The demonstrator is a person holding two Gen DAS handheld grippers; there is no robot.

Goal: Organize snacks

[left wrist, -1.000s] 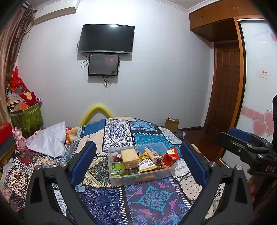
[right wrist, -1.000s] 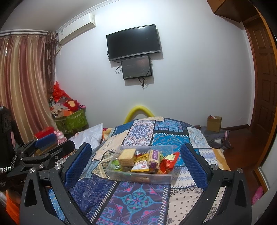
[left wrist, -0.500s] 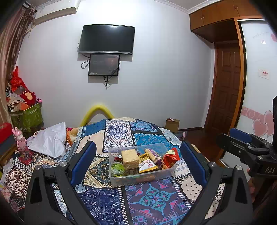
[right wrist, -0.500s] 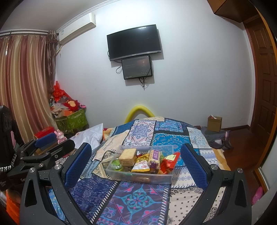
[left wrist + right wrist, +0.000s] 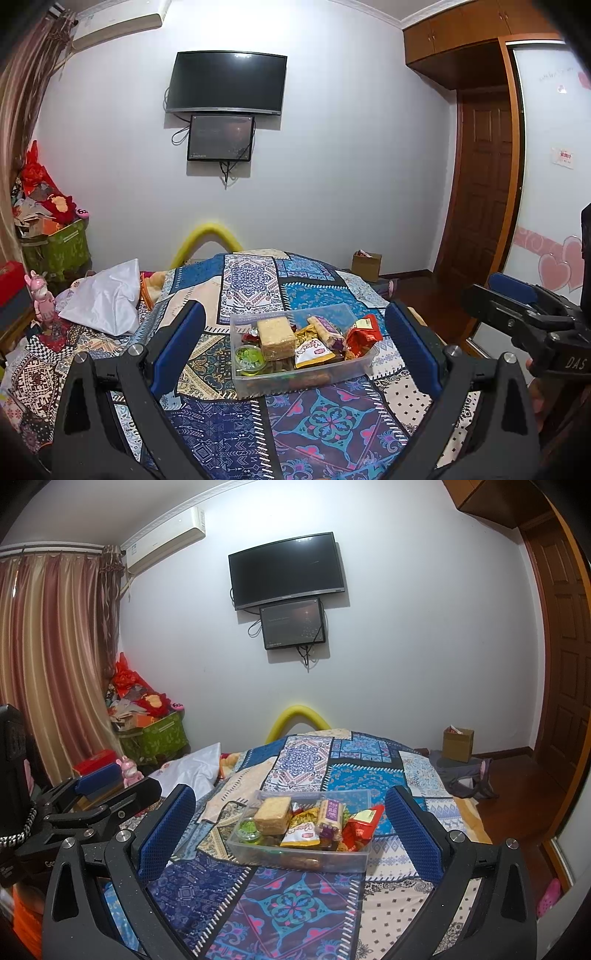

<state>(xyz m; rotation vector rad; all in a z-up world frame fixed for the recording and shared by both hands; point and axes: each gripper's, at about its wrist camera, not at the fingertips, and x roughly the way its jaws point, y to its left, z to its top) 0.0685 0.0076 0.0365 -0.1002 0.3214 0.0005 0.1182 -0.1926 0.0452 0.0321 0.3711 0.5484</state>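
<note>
A clear plastic bin [image 5: 352, 370] [image 5: 355, 857] sits on the patchwork bed cover [image 5: 317, 424] [image 5: 295, 904], filled with snacks. Among them are a tan cracker block [image 5: 275, 333] [image 5: 272, 809], a green jelly cup [image 5: 249, 357] [image 5: 246, 829], a yellow-and-white chip bag [image 5: 313, 350] [image 5: 301, 833] and a red packet [image 5: 364, 334] [image 5: 364, 825]. My left gripper [image 5: 295, 345] is open, held short of the bin with nothing between its blue pads. My right gripper [image 5: 290, 830] is open too, likewise empty and short of the bin. Each gripper appears at the edge of the other's view.
A white pillow [image 5: 107, 295] and a pink toy [image 5: 40, 295] lie at the bed's left. A green box of clutter [image 5: 155, 734] stands by the curtain. A cardboard box [image 5: 458, 744] and clothes sit on the floor right, near a wooden door [image 5: 480, 184].
</note>
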